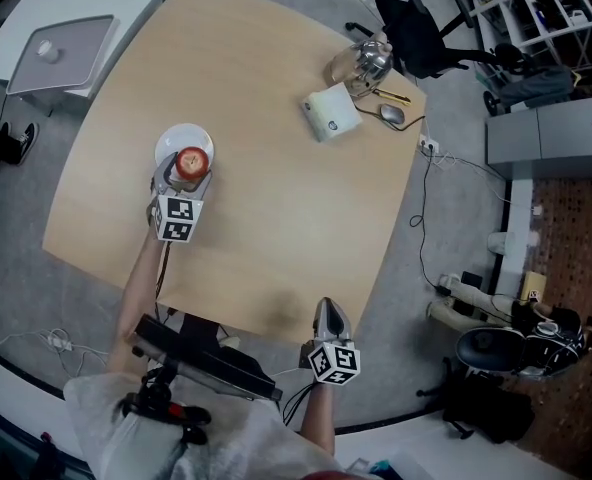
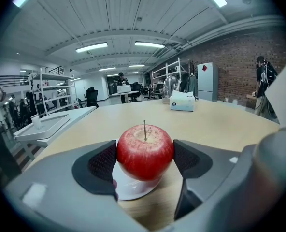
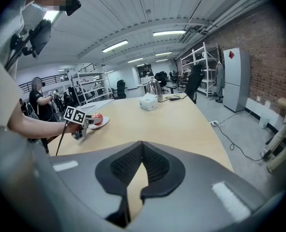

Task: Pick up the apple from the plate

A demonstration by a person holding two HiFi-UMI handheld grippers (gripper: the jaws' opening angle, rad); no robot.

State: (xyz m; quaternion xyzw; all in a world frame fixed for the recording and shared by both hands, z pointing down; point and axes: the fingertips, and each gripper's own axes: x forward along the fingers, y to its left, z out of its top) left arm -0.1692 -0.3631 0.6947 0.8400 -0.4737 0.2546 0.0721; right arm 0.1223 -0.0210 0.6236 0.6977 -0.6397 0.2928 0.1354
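Wooden counter (image 1: pixel 276 168) spread across the frame's middle. Lower centre: right claw (image 3: pixel 142 146) pinched closed on nothing, parked clear of the work. Upper left: left claw (image 2: pixel 144 161) levelled over the white plate (image 1: pixel 176 138), pads (image 2: pixel 102 164) pressing both sides of the apple (image 1: pixel 192 161) sitting there, set for lifting

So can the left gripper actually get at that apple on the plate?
Likely yes: the left gripper looks closed on the apple, a jaw against each side, with nothing in the way.
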